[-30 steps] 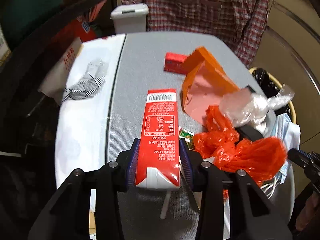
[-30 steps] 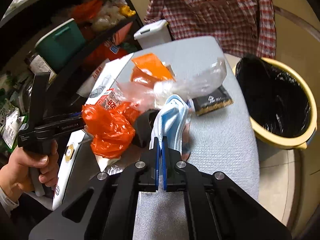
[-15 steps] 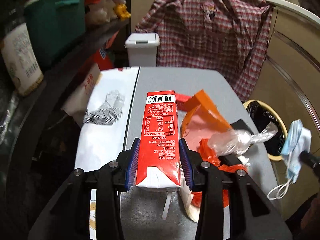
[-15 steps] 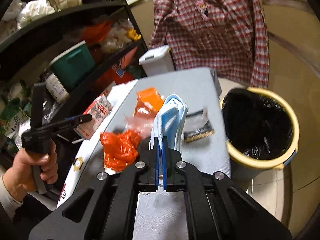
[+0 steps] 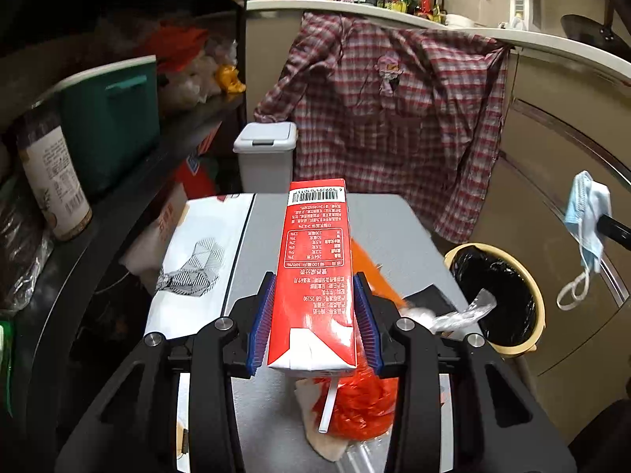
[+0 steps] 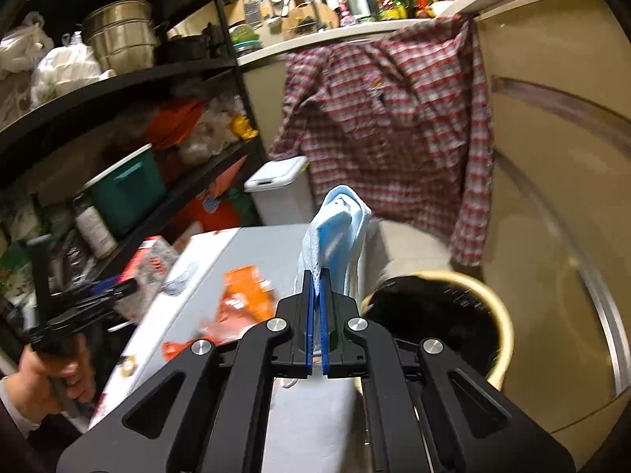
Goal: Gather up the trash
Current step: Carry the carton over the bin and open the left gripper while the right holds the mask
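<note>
My left gripper [image 5: 314,311] is shut on a red drink carton [image 5: 315,260], held up above the grey table [image 5: 390,220] with its straw hanging below. My right gripper [image 6: 318,299] is shut on a pale blue face mask [image 6: 335,232], lifted above the table's right edge. The same mask [image 5: 585,216] dangles at the right of the left wrist view, above and beyond the yellow bin with a black liner [image 5: 497,295]. That bin [image 6: 445,315] stands just right of my right gripper. An orange bag [image 5: 359,406], an orange wrapper [image 6: 244,291] and clear plastic [image 5: 461,313] lie on the table.
A black shelf rack [image 6: 118,90] with a green box [image 5: 106,118], jars and bags runs along the left. A small white lidded bin [image 5: 268,153] and a hanging plaid shirt [image 5: 394,118] stand beyond the table. White printed paper [image 5: 201,260] covers the table's left part. A hand [image 6: 51,370] holds the left gripper.
Both grippers have risen off the table and tilted up, the left carrying the carton and the right carrying the mask. The mask now hangs over by the yellow bin.
</note>
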### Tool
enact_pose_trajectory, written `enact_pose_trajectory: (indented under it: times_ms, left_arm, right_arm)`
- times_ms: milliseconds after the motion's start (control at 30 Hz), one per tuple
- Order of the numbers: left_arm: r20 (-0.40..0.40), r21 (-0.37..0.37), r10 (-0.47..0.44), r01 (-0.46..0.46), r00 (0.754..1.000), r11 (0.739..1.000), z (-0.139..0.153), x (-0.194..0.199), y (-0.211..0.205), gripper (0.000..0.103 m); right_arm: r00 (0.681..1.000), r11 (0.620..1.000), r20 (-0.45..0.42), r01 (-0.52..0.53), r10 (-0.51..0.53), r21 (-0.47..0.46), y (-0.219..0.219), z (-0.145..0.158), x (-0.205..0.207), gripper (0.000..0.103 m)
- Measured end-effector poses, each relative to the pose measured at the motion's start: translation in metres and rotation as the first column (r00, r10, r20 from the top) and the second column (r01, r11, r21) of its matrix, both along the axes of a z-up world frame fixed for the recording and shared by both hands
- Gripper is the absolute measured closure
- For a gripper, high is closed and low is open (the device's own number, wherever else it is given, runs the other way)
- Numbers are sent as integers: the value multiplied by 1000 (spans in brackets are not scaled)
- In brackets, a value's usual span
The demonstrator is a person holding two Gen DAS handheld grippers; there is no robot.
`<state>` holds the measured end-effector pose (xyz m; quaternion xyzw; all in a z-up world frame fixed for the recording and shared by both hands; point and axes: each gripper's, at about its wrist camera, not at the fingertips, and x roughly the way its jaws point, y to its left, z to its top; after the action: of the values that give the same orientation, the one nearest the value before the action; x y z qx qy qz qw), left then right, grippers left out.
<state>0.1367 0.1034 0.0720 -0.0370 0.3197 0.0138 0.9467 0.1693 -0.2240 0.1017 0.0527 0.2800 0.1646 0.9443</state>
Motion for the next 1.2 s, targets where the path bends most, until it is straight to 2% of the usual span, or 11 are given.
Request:
enact_pose_trajectory:
  times_ms: [167, 367, 633, 867, 1200]
  left_arm:
    - [31, 34, -20, 19, 999, 999, 2, -1, -19, 64]
    - [44, 61, -57, 55, 997, 997, 2, 1, -44, 64]
    - [48, 54, -161, 158, 986, 986, 3, 5, -103, 64]
    - [16, 3, -240, 240, 971, 971, -22, 26, -175, 64]
    - [-63, -57, -261, 258, 963, 964, -66, 67, -237, 64]
  right_arm:
    - [998, 998, 20, 65, -65, 3, -27, -12, 9, 100]
    - [990, 990, 61, 130, -127, -53, -47, -22, 16, 100]
    - [981, 980, 10, 195, -195, -29, -84, -40, 38, 100]
    - [978, 979, -35, 203, -203, -19, -94, -54, 54, 100]
    - [979, 981, -71, 191, -193, -36, -94, -65, 67, 99]
